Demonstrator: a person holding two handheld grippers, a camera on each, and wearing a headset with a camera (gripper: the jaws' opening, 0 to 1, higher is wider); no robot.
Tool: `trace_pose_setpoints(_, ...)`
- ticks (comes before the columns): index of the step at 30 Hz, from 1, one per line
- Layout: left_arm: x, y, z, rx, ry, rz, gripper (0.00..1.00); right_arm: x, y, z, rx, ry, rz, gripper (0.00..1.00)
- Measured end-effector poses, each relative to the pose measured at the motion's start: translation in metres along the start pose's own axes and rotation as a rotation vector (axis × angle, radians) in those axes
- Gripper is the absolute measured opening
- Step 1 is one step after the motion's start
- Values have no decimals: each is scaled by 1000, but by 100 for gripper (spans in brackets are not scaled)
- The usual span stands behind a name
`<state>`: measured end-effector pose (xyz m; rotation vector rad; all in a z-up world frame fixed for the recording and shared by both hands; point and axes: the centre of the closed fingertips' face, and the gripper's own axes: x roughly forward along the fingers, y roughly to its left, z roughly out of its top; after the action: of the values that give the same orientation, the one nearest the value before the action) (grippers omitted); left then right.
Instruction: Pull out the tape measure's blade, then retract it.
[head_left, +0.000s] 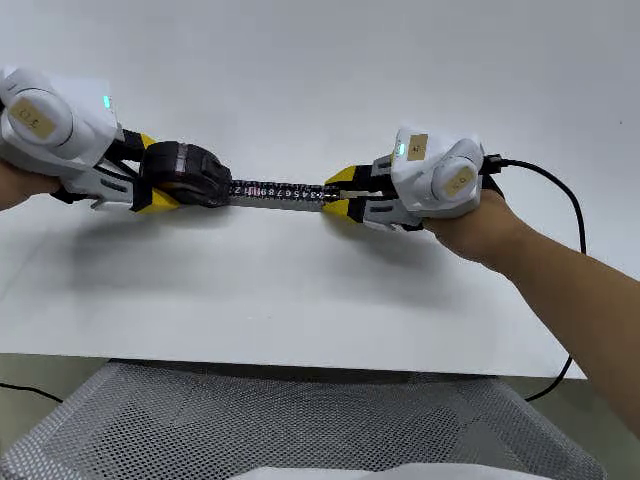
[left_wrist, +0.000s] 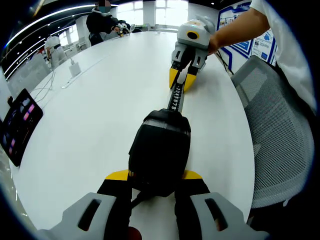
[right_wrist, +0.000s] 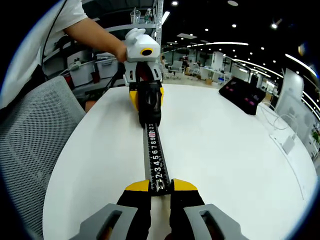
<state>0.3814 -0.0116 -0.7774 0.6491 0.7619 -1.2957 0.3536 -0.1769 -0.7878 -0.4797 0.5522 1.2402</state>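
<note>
Your left gripper (head_left: 158, 172) clamps the tape measure (head_left: 195, 172) at mid-left; your right gripper (head_left: 338, 192) pinches its blade (head_left: 280, 190) at centre.
If that pinch slackens, the blade may snap back uncontrolled and whip.

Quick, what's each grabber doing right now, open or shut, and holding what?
Left gripper: shut on the tape measure, gripping its black case.
Right gripper: shut on the blade, pinching its pulled-out end.
</note>
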Motion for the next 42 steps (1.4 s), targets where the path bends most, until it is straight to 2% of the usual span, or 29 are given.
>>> trace_pose_setpoints(42,1,-1,0,6,0,-4,28,-44,-9,-35,-14,76,-36,9)
